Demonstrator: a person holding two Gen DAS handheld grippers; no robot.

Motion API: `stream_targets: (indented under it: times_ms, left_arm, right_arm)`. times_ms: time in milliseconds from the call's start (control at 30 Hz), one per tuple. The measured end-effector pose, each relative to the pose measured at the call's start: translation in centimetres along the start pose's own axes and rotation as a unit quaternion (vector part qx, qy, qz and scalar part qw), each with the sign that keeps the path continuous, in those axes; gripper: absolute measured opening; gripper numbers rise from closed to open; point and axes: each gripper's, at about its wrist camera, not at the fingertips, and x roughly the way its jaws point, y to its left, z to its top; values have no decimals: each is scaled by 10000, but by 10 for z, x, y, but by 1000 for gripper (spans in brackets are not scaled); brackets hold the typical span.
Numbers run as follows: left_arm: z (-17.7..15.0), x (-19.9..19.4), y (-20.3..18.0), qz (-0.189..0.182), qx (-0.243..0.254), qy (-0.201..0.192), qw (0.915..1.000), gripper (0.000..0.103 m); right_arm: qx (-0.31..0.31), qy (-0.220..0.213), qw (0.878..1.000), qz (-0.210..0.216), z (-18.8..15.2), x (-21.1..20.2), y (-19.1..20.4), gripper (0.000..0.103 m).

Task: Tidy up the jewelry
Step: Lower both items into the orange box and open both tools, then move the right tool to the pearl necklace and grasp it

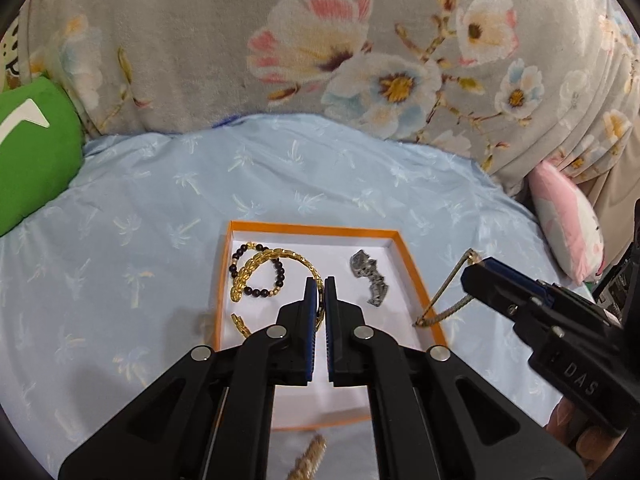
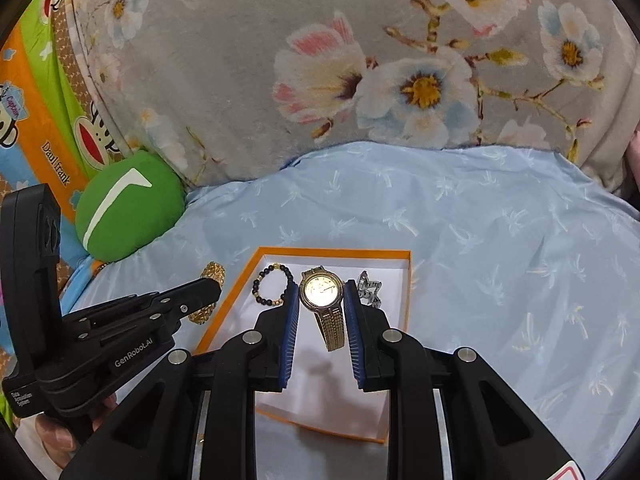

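An orange-rimmed white tray (image 1: 424,276) lies on the blue sheet. In it are a dark bead bracelet (image 1: 260,270) and a silver piece (image 1: 370,276). My left gripper (image 1: 322,286) is shut on a gold leaf-link chain (image 1: 272,258) that loops over the tray. My right gripper (image 2: 322,292) is shut on a gold watch (image 2: 322,290), held above the tray (image 2: 224,316) with its strap hanging down. The right gripper also shows in the left wrist view (image 1: 478,268) with the watch strap (image 1: 444,300) dangling over the tray's right rim.
A floral grey blanket (image 1: 320,40) rises behind the tray. A green cushion (image 1: 32,148) lies at the left and a pink pillow (image 1: 568,220) at the right. Another gold chain piece (image 1: 310,456) lies on the sheet in front of the tray.
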Motion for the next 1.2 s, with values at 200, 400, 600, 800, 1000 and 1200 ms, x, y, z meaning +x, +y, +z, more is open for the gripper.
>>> stream_targets:
  times_ms: [200, 400, 600, 800, 1000, 1200]
  left_arm:
    - [-13, 44, 6, 61, -23, 366, 9993, 3]
    - [-25, 60, 9, 131, 7, 474, 9988, 7]
    - [-29, 48, 14, 165, -86, 314, 9993, 43]
    - [-35, -6, 27, 343, -209, -10, 9992, 43]
    - [-69, -58, 43, 501, -456, -43, 9977, 43]
    - [-112, -92, 40, 545, -480, 123, 9973, 43]
  right_arm:
    - [81, 461, 9988, -160, -21, 46, -11, 22]
    - [148, 703, 9971, -263, -37, 63, -20, 22]
    - [219, 503, 9977, -397, -40, 49, -26, 30]
    - [242, 281, 9984, -427, -55, -3, -28, 37]
    - [148, 366, 9980, -487, -100, -52, -17, 38]
    - [-74, 603, 9972, -428, -147, -79, 4, 38]
